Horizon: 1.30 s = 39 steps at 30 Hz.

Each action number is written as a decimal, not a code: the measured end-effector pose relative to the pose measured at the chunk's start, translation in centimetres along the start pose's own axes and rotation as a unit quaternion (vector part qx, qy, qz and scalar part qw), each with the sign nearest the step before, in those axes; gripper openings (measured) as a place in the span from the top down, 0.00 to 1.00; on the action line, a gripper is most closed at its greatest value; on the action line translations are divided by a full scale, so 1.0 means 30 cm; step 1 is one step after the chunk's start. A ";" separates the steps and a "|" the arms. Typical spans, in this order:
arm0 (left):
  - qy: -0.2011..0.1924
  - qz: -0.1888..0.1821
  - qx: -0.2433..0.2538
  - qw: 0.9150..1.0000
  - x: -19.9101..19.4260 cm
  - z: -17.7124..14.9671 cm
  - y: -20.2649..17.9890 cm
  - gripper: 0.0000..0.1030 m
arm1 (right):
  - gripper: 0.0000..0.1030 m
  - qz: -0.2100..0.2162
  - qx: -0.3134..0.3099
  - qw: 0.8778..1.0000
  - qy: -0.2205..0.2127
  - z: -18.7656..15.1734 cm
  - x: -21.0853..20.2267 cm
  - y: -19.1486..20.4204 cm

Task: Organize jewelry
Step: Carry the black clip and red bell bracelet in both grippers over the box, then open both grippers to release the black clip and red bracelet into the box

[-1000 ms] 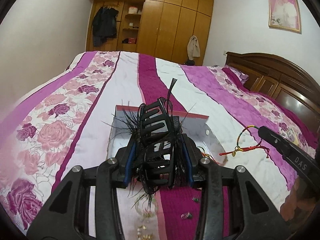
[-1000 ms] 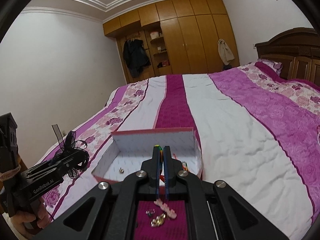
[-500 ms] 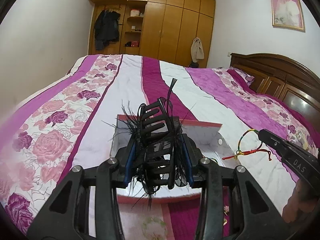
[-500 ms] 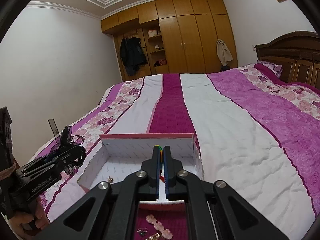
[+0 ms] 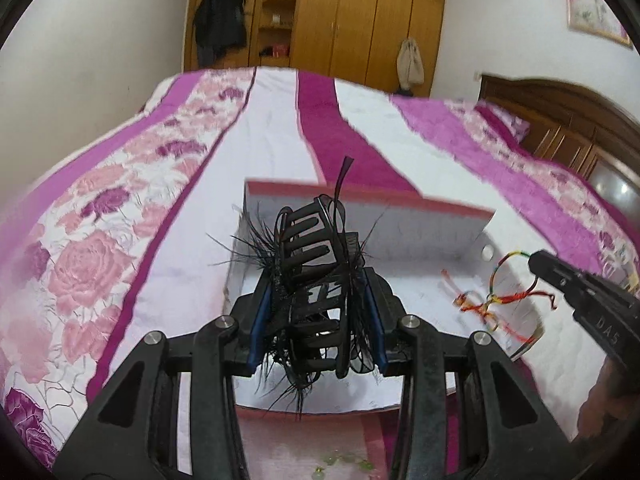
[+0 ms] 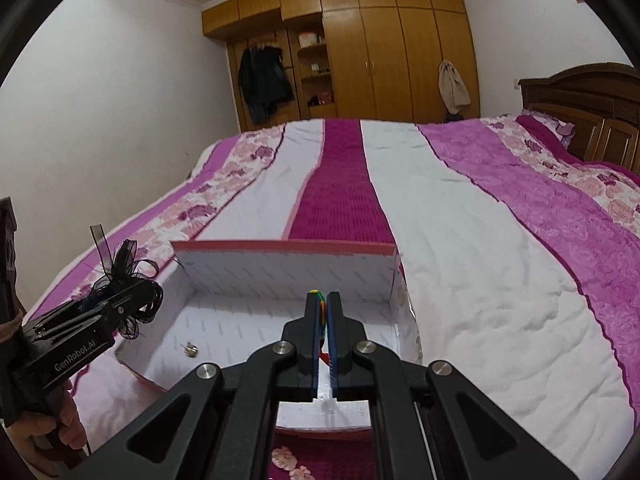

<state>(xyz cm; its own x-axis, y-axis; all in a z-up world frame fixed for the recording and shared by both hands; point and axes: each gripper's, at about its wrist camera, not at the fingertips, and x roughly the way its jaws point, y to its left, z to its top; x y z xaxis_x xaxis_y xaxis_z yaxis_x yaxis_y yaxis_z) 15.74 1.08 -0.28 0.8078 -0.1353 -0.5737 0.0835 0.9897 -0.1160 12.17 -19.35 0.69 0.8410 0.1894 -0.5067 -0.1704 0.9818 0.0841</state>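
A black hair claw (image 5: 316, 248) with feathers and ribbon is clamped in my left gripper (image 5: 318, 292), which hangs over the near left part of the white box (image 5: 400, 220) with a pink rim. My right gripper (image 6: 323, 300) is shut on a multicoloured string bracelet (image 6: 316, 293), above the near side of the box (image 6: 288, 268). In the left wrist view the bracelet (image 5: 512, 299) dangles from the right gripper (image 5: 536, 258) over the box's right side. In the right wrist view the left gripper (image 6: 148, 300) and the claw (image 6: 124, 264) sit at the box's left edge.
The box lies on a bed with a pink, purple and white striped cover (image 6: 460, 240). A small metal earring (image 6: 191, 349) rests on the box floor. Pink beads (image 6: 286, 460) and pale green beads (image 5: 348, 460) lie on the cover in front. Wardrobes and a wooden headboard (image 6: 580, 100) stand behind.
Both grippers have come forward and lower towards the box, which now looks larger and closer. The bracelet now hangs over the box's right side. Neither grip has changed.
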 end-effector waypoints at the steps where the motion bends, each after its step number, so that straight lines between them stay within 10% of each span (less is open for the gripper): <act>1: 0.010 0.004 0.001 1.000 0.016 -0.008 -0.002 0.68 | 0.95 -0.002 -0.001 1.000 0.007 -0.005 0.016 -0.004; 12: 0.065 0.009 0.000 0.998 0.093 -0.026 -0.015 0.66 | 0.95 -0.020 0.013 0.997 0.077 -0.059 0.140 -0.065; 19: 0.070 0.025 0.006 0.997 0.085 -0.023 -0.019 0.49 | 0.85 -0.017 0.024 0.995 0.098 -0.072 0.154 -0.080; 22: 0.071 0.015 -0.008 0.997 0.064 -0.021 -0.009 0.48 | 0.62 -0.007 0.027 0.996 0.087 -0.064 0.130 -0.073; 39: 0.016 0.001 -0.026 1.000 -0.175 0.001 0.004 0.48 | 0.44 0.041 0.018 0.999 0.009 0.011 -0.118 0.035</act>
<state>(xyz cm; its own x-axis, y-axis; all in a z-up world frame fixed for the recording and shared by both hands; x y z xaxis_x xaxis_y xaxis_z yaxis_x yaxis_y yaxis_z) 11.53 1.91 2.73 0.7882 -0.1366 -0.6001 0.0509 0.9862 -0.1576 9.17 -19.00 2.85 0.8159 0.2687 -0.5120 -0.2196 0.9631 0.1555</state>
